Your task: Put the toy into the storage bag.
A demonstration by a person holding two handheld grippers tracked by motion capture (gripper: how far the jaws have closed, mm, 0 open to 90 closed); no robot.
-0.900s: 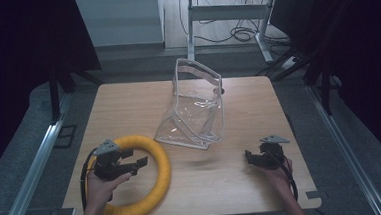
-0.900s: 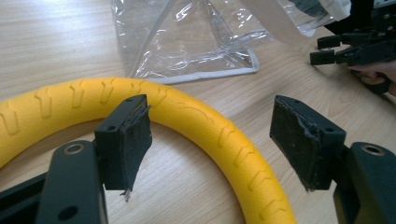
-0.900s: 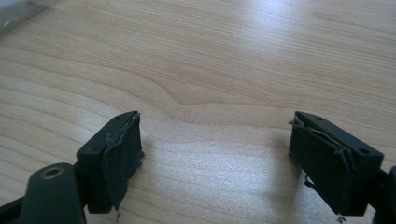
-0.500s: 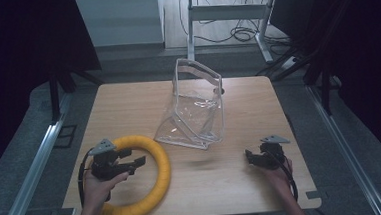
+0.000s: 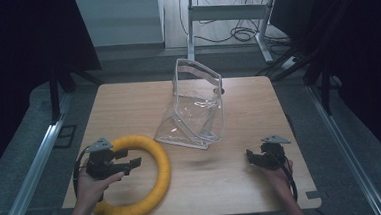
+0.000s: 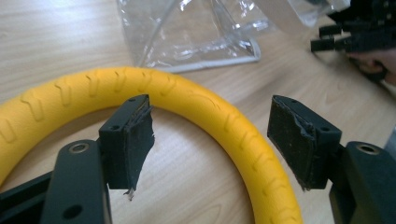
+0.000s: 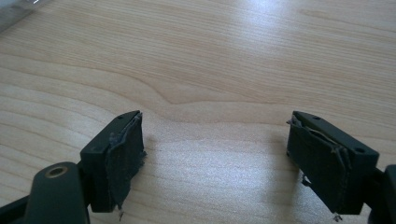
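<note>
Yellow ring (image 5: pixel 148 182) unmoved at desk's (image 5: pixel 128 99) near left corner, left gripper (image 6: pixel 210 140) shifted slightly over it, fingers (image 6: pixel 133 140) wide, empty, right gripper (image 7: pixel 215 154) likewise open; grasp pending.

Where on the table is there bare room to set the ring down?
Bare wood lies between the yellow ring and the right gripper, in front of the clear bag. The far left corner of the table is bare too. The middle is crowded by the bag.
</note>
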